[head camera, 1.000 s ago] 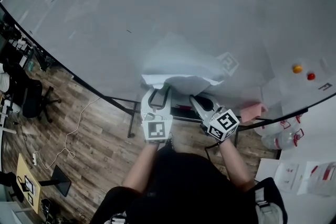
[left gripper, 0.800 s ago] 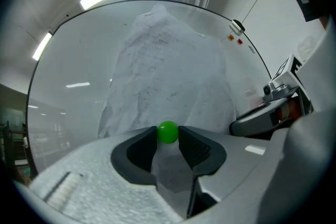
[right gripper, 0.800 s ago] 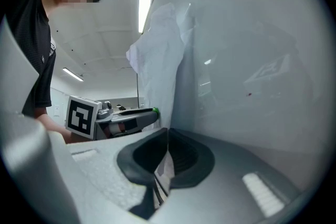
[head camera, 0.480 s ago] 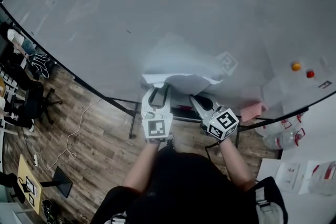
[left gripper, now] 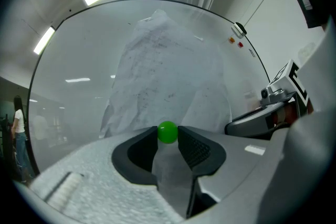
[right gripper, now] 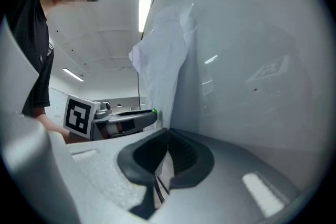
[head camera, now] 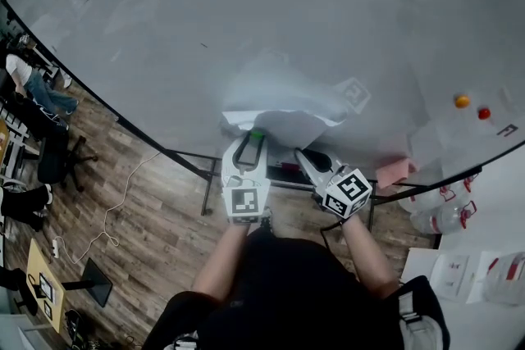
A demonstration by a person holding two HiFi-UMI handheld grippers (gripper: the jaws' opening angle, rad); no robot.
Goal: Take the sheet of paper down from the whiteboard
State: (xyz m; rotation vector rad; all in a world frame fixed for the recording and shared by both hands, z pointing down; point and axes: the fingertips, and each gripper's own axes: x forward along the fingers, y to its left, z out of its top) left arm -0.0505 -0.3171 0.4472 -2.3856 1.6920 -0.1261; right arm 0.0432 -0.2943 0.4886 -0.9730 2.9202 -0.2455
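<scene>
- The sheet of paper (head camera: 279, 98) is on the lower middle of the whiteboard (head camera: 205, 4). It is crumpled: its upper part lies against the whiteboard and its lower edge curls away from the surface.
- The left tongs (left gripper: 168, 131) point level at the whiteboard, at the paper's lower left edge. Their jaws have just been closing, and a small green magnet (left gripper: 167, 132) sits between the tips with both pads touching it, so the tongs are gripping it.
- In the head view, the green magnet shows at the tip of the left tongs, right at the paper's bottom edge and close to the whiteboard.
- The right tongs (right gripper: 167, 135) also point level at the whiteboard, just to the right of the left tongs and under the paper's lower right part. Their jaws are drawn together, and a thin white strip, which appears to be the paper's lower edge, runs between them.
- From the right gripper view, the paper hangs down the whiteboard and reaches the jaw tips.
- An orange magnet (head camera: 463, 101) and a red magnet (head camera: 484, 113) sit side by side on the right part of the whiteboard, well apart from the paper.
- A pink cloth (head camera: 394, 172) lies at the whiteboard's lower edge, to the right of the right tongs.
</scene>
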